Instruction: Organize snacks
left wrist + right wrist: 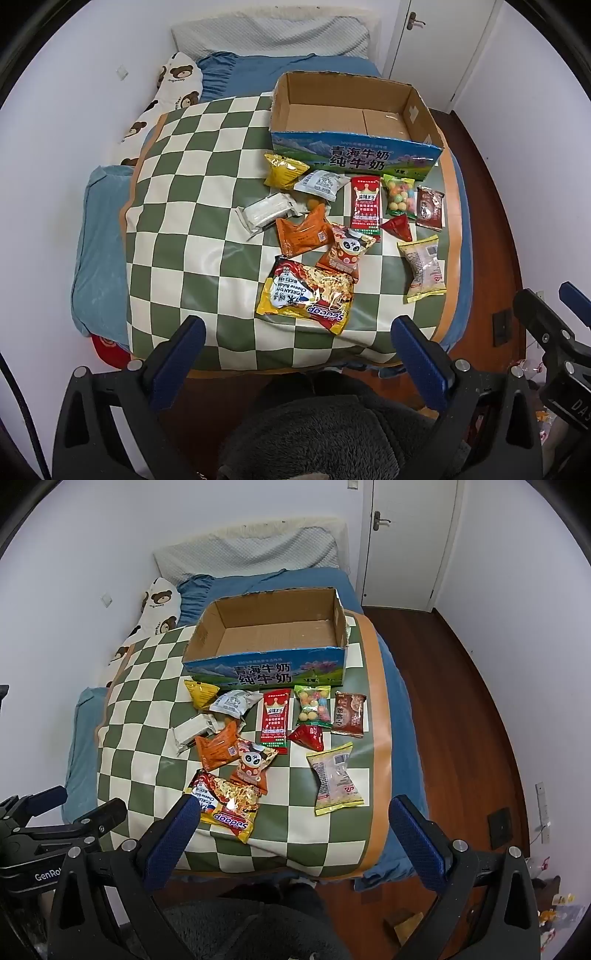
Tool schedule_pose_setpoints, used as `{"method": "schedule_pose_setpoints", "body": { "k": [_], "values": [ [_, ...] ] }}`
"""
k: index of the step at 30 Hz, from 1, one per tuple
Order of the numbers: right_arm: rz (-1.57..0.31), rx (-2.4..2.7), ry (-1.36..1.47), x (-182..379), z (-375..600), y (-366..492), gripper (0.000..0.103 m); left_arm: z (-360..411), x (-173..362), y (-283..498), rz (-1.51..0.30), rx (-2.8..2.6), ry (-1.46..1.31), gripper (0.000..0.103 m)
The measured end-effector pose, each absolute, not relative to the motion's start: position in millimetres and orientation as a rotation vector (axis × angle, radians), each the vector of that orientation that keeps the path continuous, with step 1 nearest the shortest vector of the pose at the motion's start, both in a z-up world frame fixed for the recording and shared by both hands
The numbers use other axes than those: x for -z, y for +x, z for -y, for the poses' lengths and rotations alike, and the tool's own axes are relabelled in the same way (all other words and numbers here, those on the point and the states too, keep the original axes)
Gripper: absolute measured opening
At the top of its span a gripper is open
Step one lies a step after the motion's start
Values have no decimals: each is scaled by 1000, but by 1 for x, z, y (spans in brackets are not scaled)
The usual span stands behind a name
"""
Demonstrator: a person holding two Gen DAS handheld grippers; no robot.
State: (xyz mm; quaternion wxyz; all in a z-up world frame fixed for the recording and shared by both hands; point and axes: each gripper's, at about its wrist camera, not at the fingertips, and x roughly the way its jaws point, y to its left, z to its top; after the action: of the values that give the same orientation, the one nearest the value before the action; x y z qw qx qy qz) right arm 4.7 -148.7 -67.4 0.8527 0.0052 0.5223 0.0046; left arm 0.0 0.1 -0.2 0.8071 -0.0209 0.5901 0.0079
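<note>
Both tools wait above the near edge of the bed, the left gripper (297, 354) and the right gripper (295, 834) spread wide and holding nothing. The snack packets (347, 236) lie scattered on the checked blanket (184, 184), and the cardboard box (354, 155) stands empty at 12 o'clock from them, probably there to receive them.

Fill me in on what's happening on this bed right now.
A person holds a gripper in each hand over a green-and-white checkered blanket. The left gripper and right gripper are both open and hold nothing. About a dozen snack packets, including a yellow-and-red instant noodle bag and a long red packet, lie loose in front of the open blue cardboard milk box, which has nothing in it yet.
</note>
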Motion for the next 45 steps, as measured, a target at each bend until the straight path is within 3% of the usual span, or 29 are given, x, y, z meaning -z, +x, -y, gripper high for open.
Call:
{"method": "schedule_pose_setpoints", "body": {
  "k": [45],
  "values": [
    [-1088, -18, 26, 59, 152, -10, 103, 1, -28, -4, -1233, -34, -31, 103]
  ]
}}
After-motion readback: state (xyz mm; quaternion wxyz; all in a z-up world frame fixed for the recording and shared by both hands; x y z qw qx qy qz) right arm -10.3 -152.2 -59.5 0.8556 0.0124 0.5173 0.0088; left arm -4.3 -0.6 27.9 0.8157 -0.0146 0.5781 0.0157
